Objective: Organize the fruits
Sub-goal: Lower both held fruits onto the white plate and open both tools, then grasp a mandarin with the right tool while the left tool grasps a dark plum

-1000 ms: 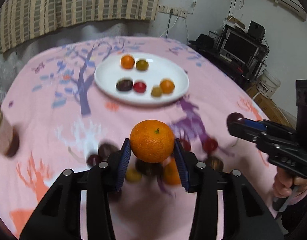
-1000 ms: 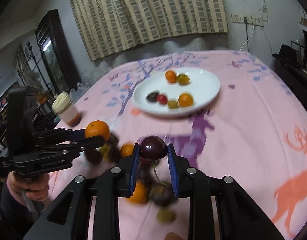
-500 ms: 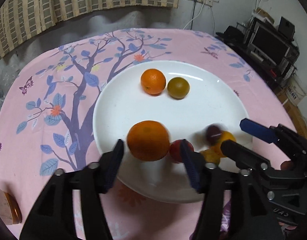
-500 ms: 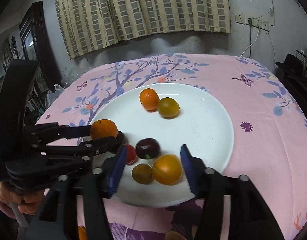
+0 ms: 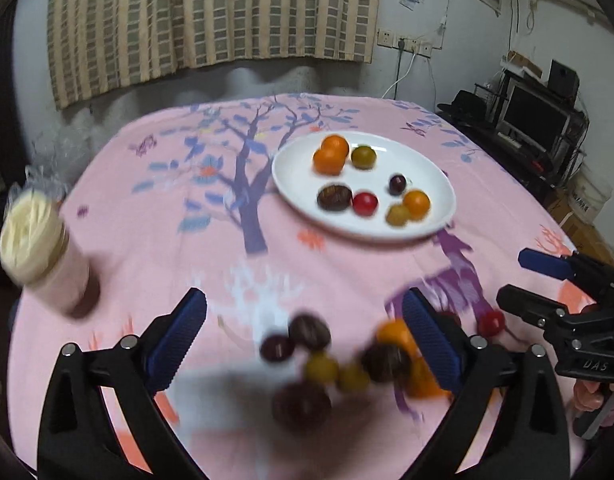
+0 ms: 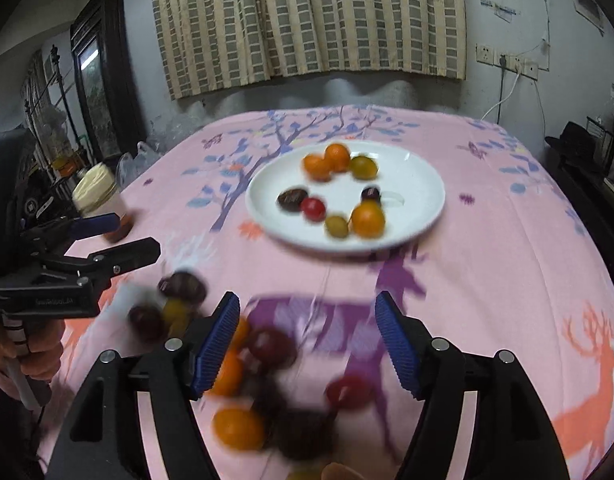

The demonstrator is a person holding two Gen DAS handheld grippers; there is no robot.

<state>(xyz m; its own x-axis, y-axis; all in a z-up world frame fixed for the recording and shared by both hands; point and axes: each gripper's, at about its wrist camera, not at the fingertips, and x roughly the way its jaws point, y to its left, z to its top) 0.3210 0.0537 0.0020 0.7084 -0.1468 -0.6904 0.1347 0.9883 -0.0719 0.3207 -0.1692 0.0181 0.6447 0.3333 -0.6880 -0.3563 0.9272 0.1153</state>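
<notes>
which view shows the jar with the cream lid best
The left wrist view. The jar stands large at the left table edge there, lid and pinkish body both showing, though blurred. In the right wrist view the jar is smaller and farther off, and the left gripper's upper finger crosses its lower part.

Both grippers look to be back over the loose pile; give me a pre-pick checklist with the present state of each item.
1. Left gripper empty, jaws just opened wide: ok.
2. Right gripper empty, jaws just opened: ok.
3. White plate has free room: ok.
4. Loose fruit pile within reach below the fingers: ok.
5. One fruit singled out between the jaws: cannot tell, motion blur.
6. Jar clear of the pile: ok.
</notes>
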